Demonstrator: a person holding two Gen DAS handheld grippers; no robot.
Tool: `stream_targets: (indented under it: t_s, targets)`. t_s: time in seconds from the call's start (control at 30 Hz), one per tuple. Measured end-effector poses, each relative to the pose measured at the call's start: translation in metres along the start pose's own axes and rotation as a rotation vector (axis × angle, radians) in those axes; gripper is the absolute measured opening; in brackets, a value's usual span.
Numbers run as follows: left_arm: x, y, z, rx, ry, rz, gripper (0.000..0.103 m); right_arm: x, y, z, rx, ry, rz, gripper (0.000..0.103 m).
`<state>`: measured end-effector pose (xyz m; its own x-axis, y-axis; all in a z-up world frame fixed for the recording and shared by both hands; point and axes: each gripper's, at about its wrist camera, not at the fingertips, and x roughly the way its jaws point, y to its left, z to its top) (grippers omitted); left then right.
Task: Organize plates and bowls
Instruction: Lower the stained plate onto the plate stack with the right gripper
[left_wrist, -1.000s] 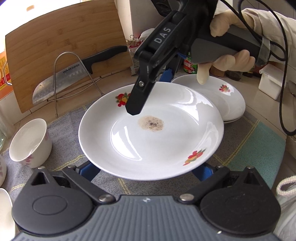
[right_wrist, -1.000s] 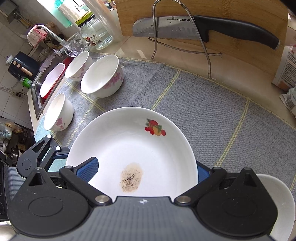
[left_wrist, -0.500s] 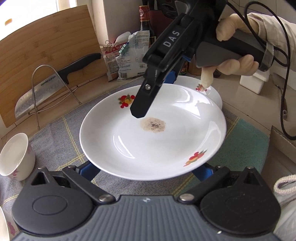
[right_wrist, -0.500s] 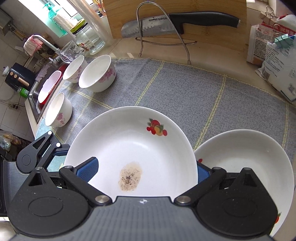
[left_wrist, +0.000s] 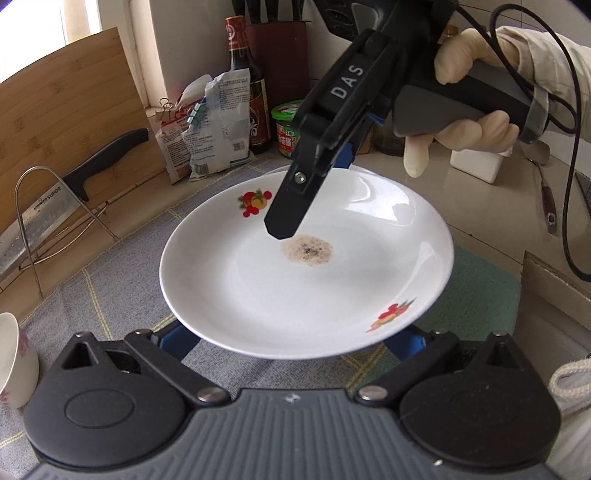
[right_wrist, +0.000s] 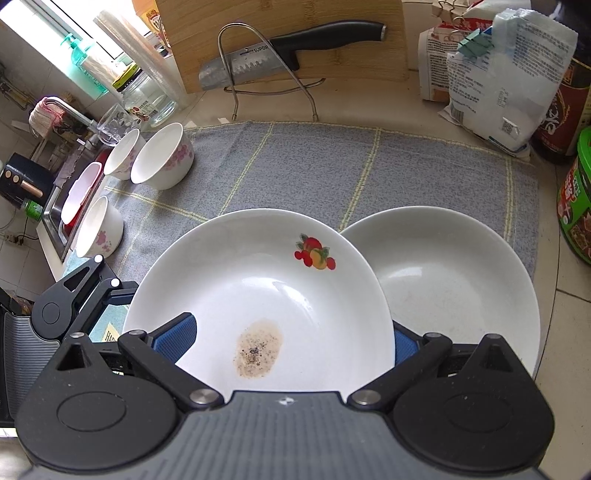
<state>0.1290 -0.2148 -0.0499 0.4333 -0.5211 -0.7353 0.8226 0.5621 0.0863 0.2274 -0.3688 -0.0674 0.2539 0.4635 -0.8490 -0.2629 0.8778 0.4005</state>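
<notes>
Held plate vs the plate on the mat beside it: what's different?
The held plate has a brown speckled stain and a visible fruit print; the second plate shows neither, just faint specks. The held plate is carried between the left gripper and right gripper, overlapping the second plate, which lies on the mat. Both are white and round.

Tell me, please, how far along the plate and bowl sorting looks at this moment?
Partly done. Nothing is visibly stacked yet. In hand: the stained fruit-print plate, carried by both the left gripper and right gripper, beside the second plate on the grey towel. Left: setting it down, then the three pink-flowered bowls, standing loose.
</notes>
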Motion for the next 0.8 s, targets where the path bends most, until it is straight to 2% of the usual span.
stream_targets:
  t_s: [0.8]
  targets:
    - [0.041, -0.004, 0.021, 0.076, 0.023, -0.08, 0.102, -0.018, -0.056, -0.026, 0.122, -0.037, -0.036, 0.103]
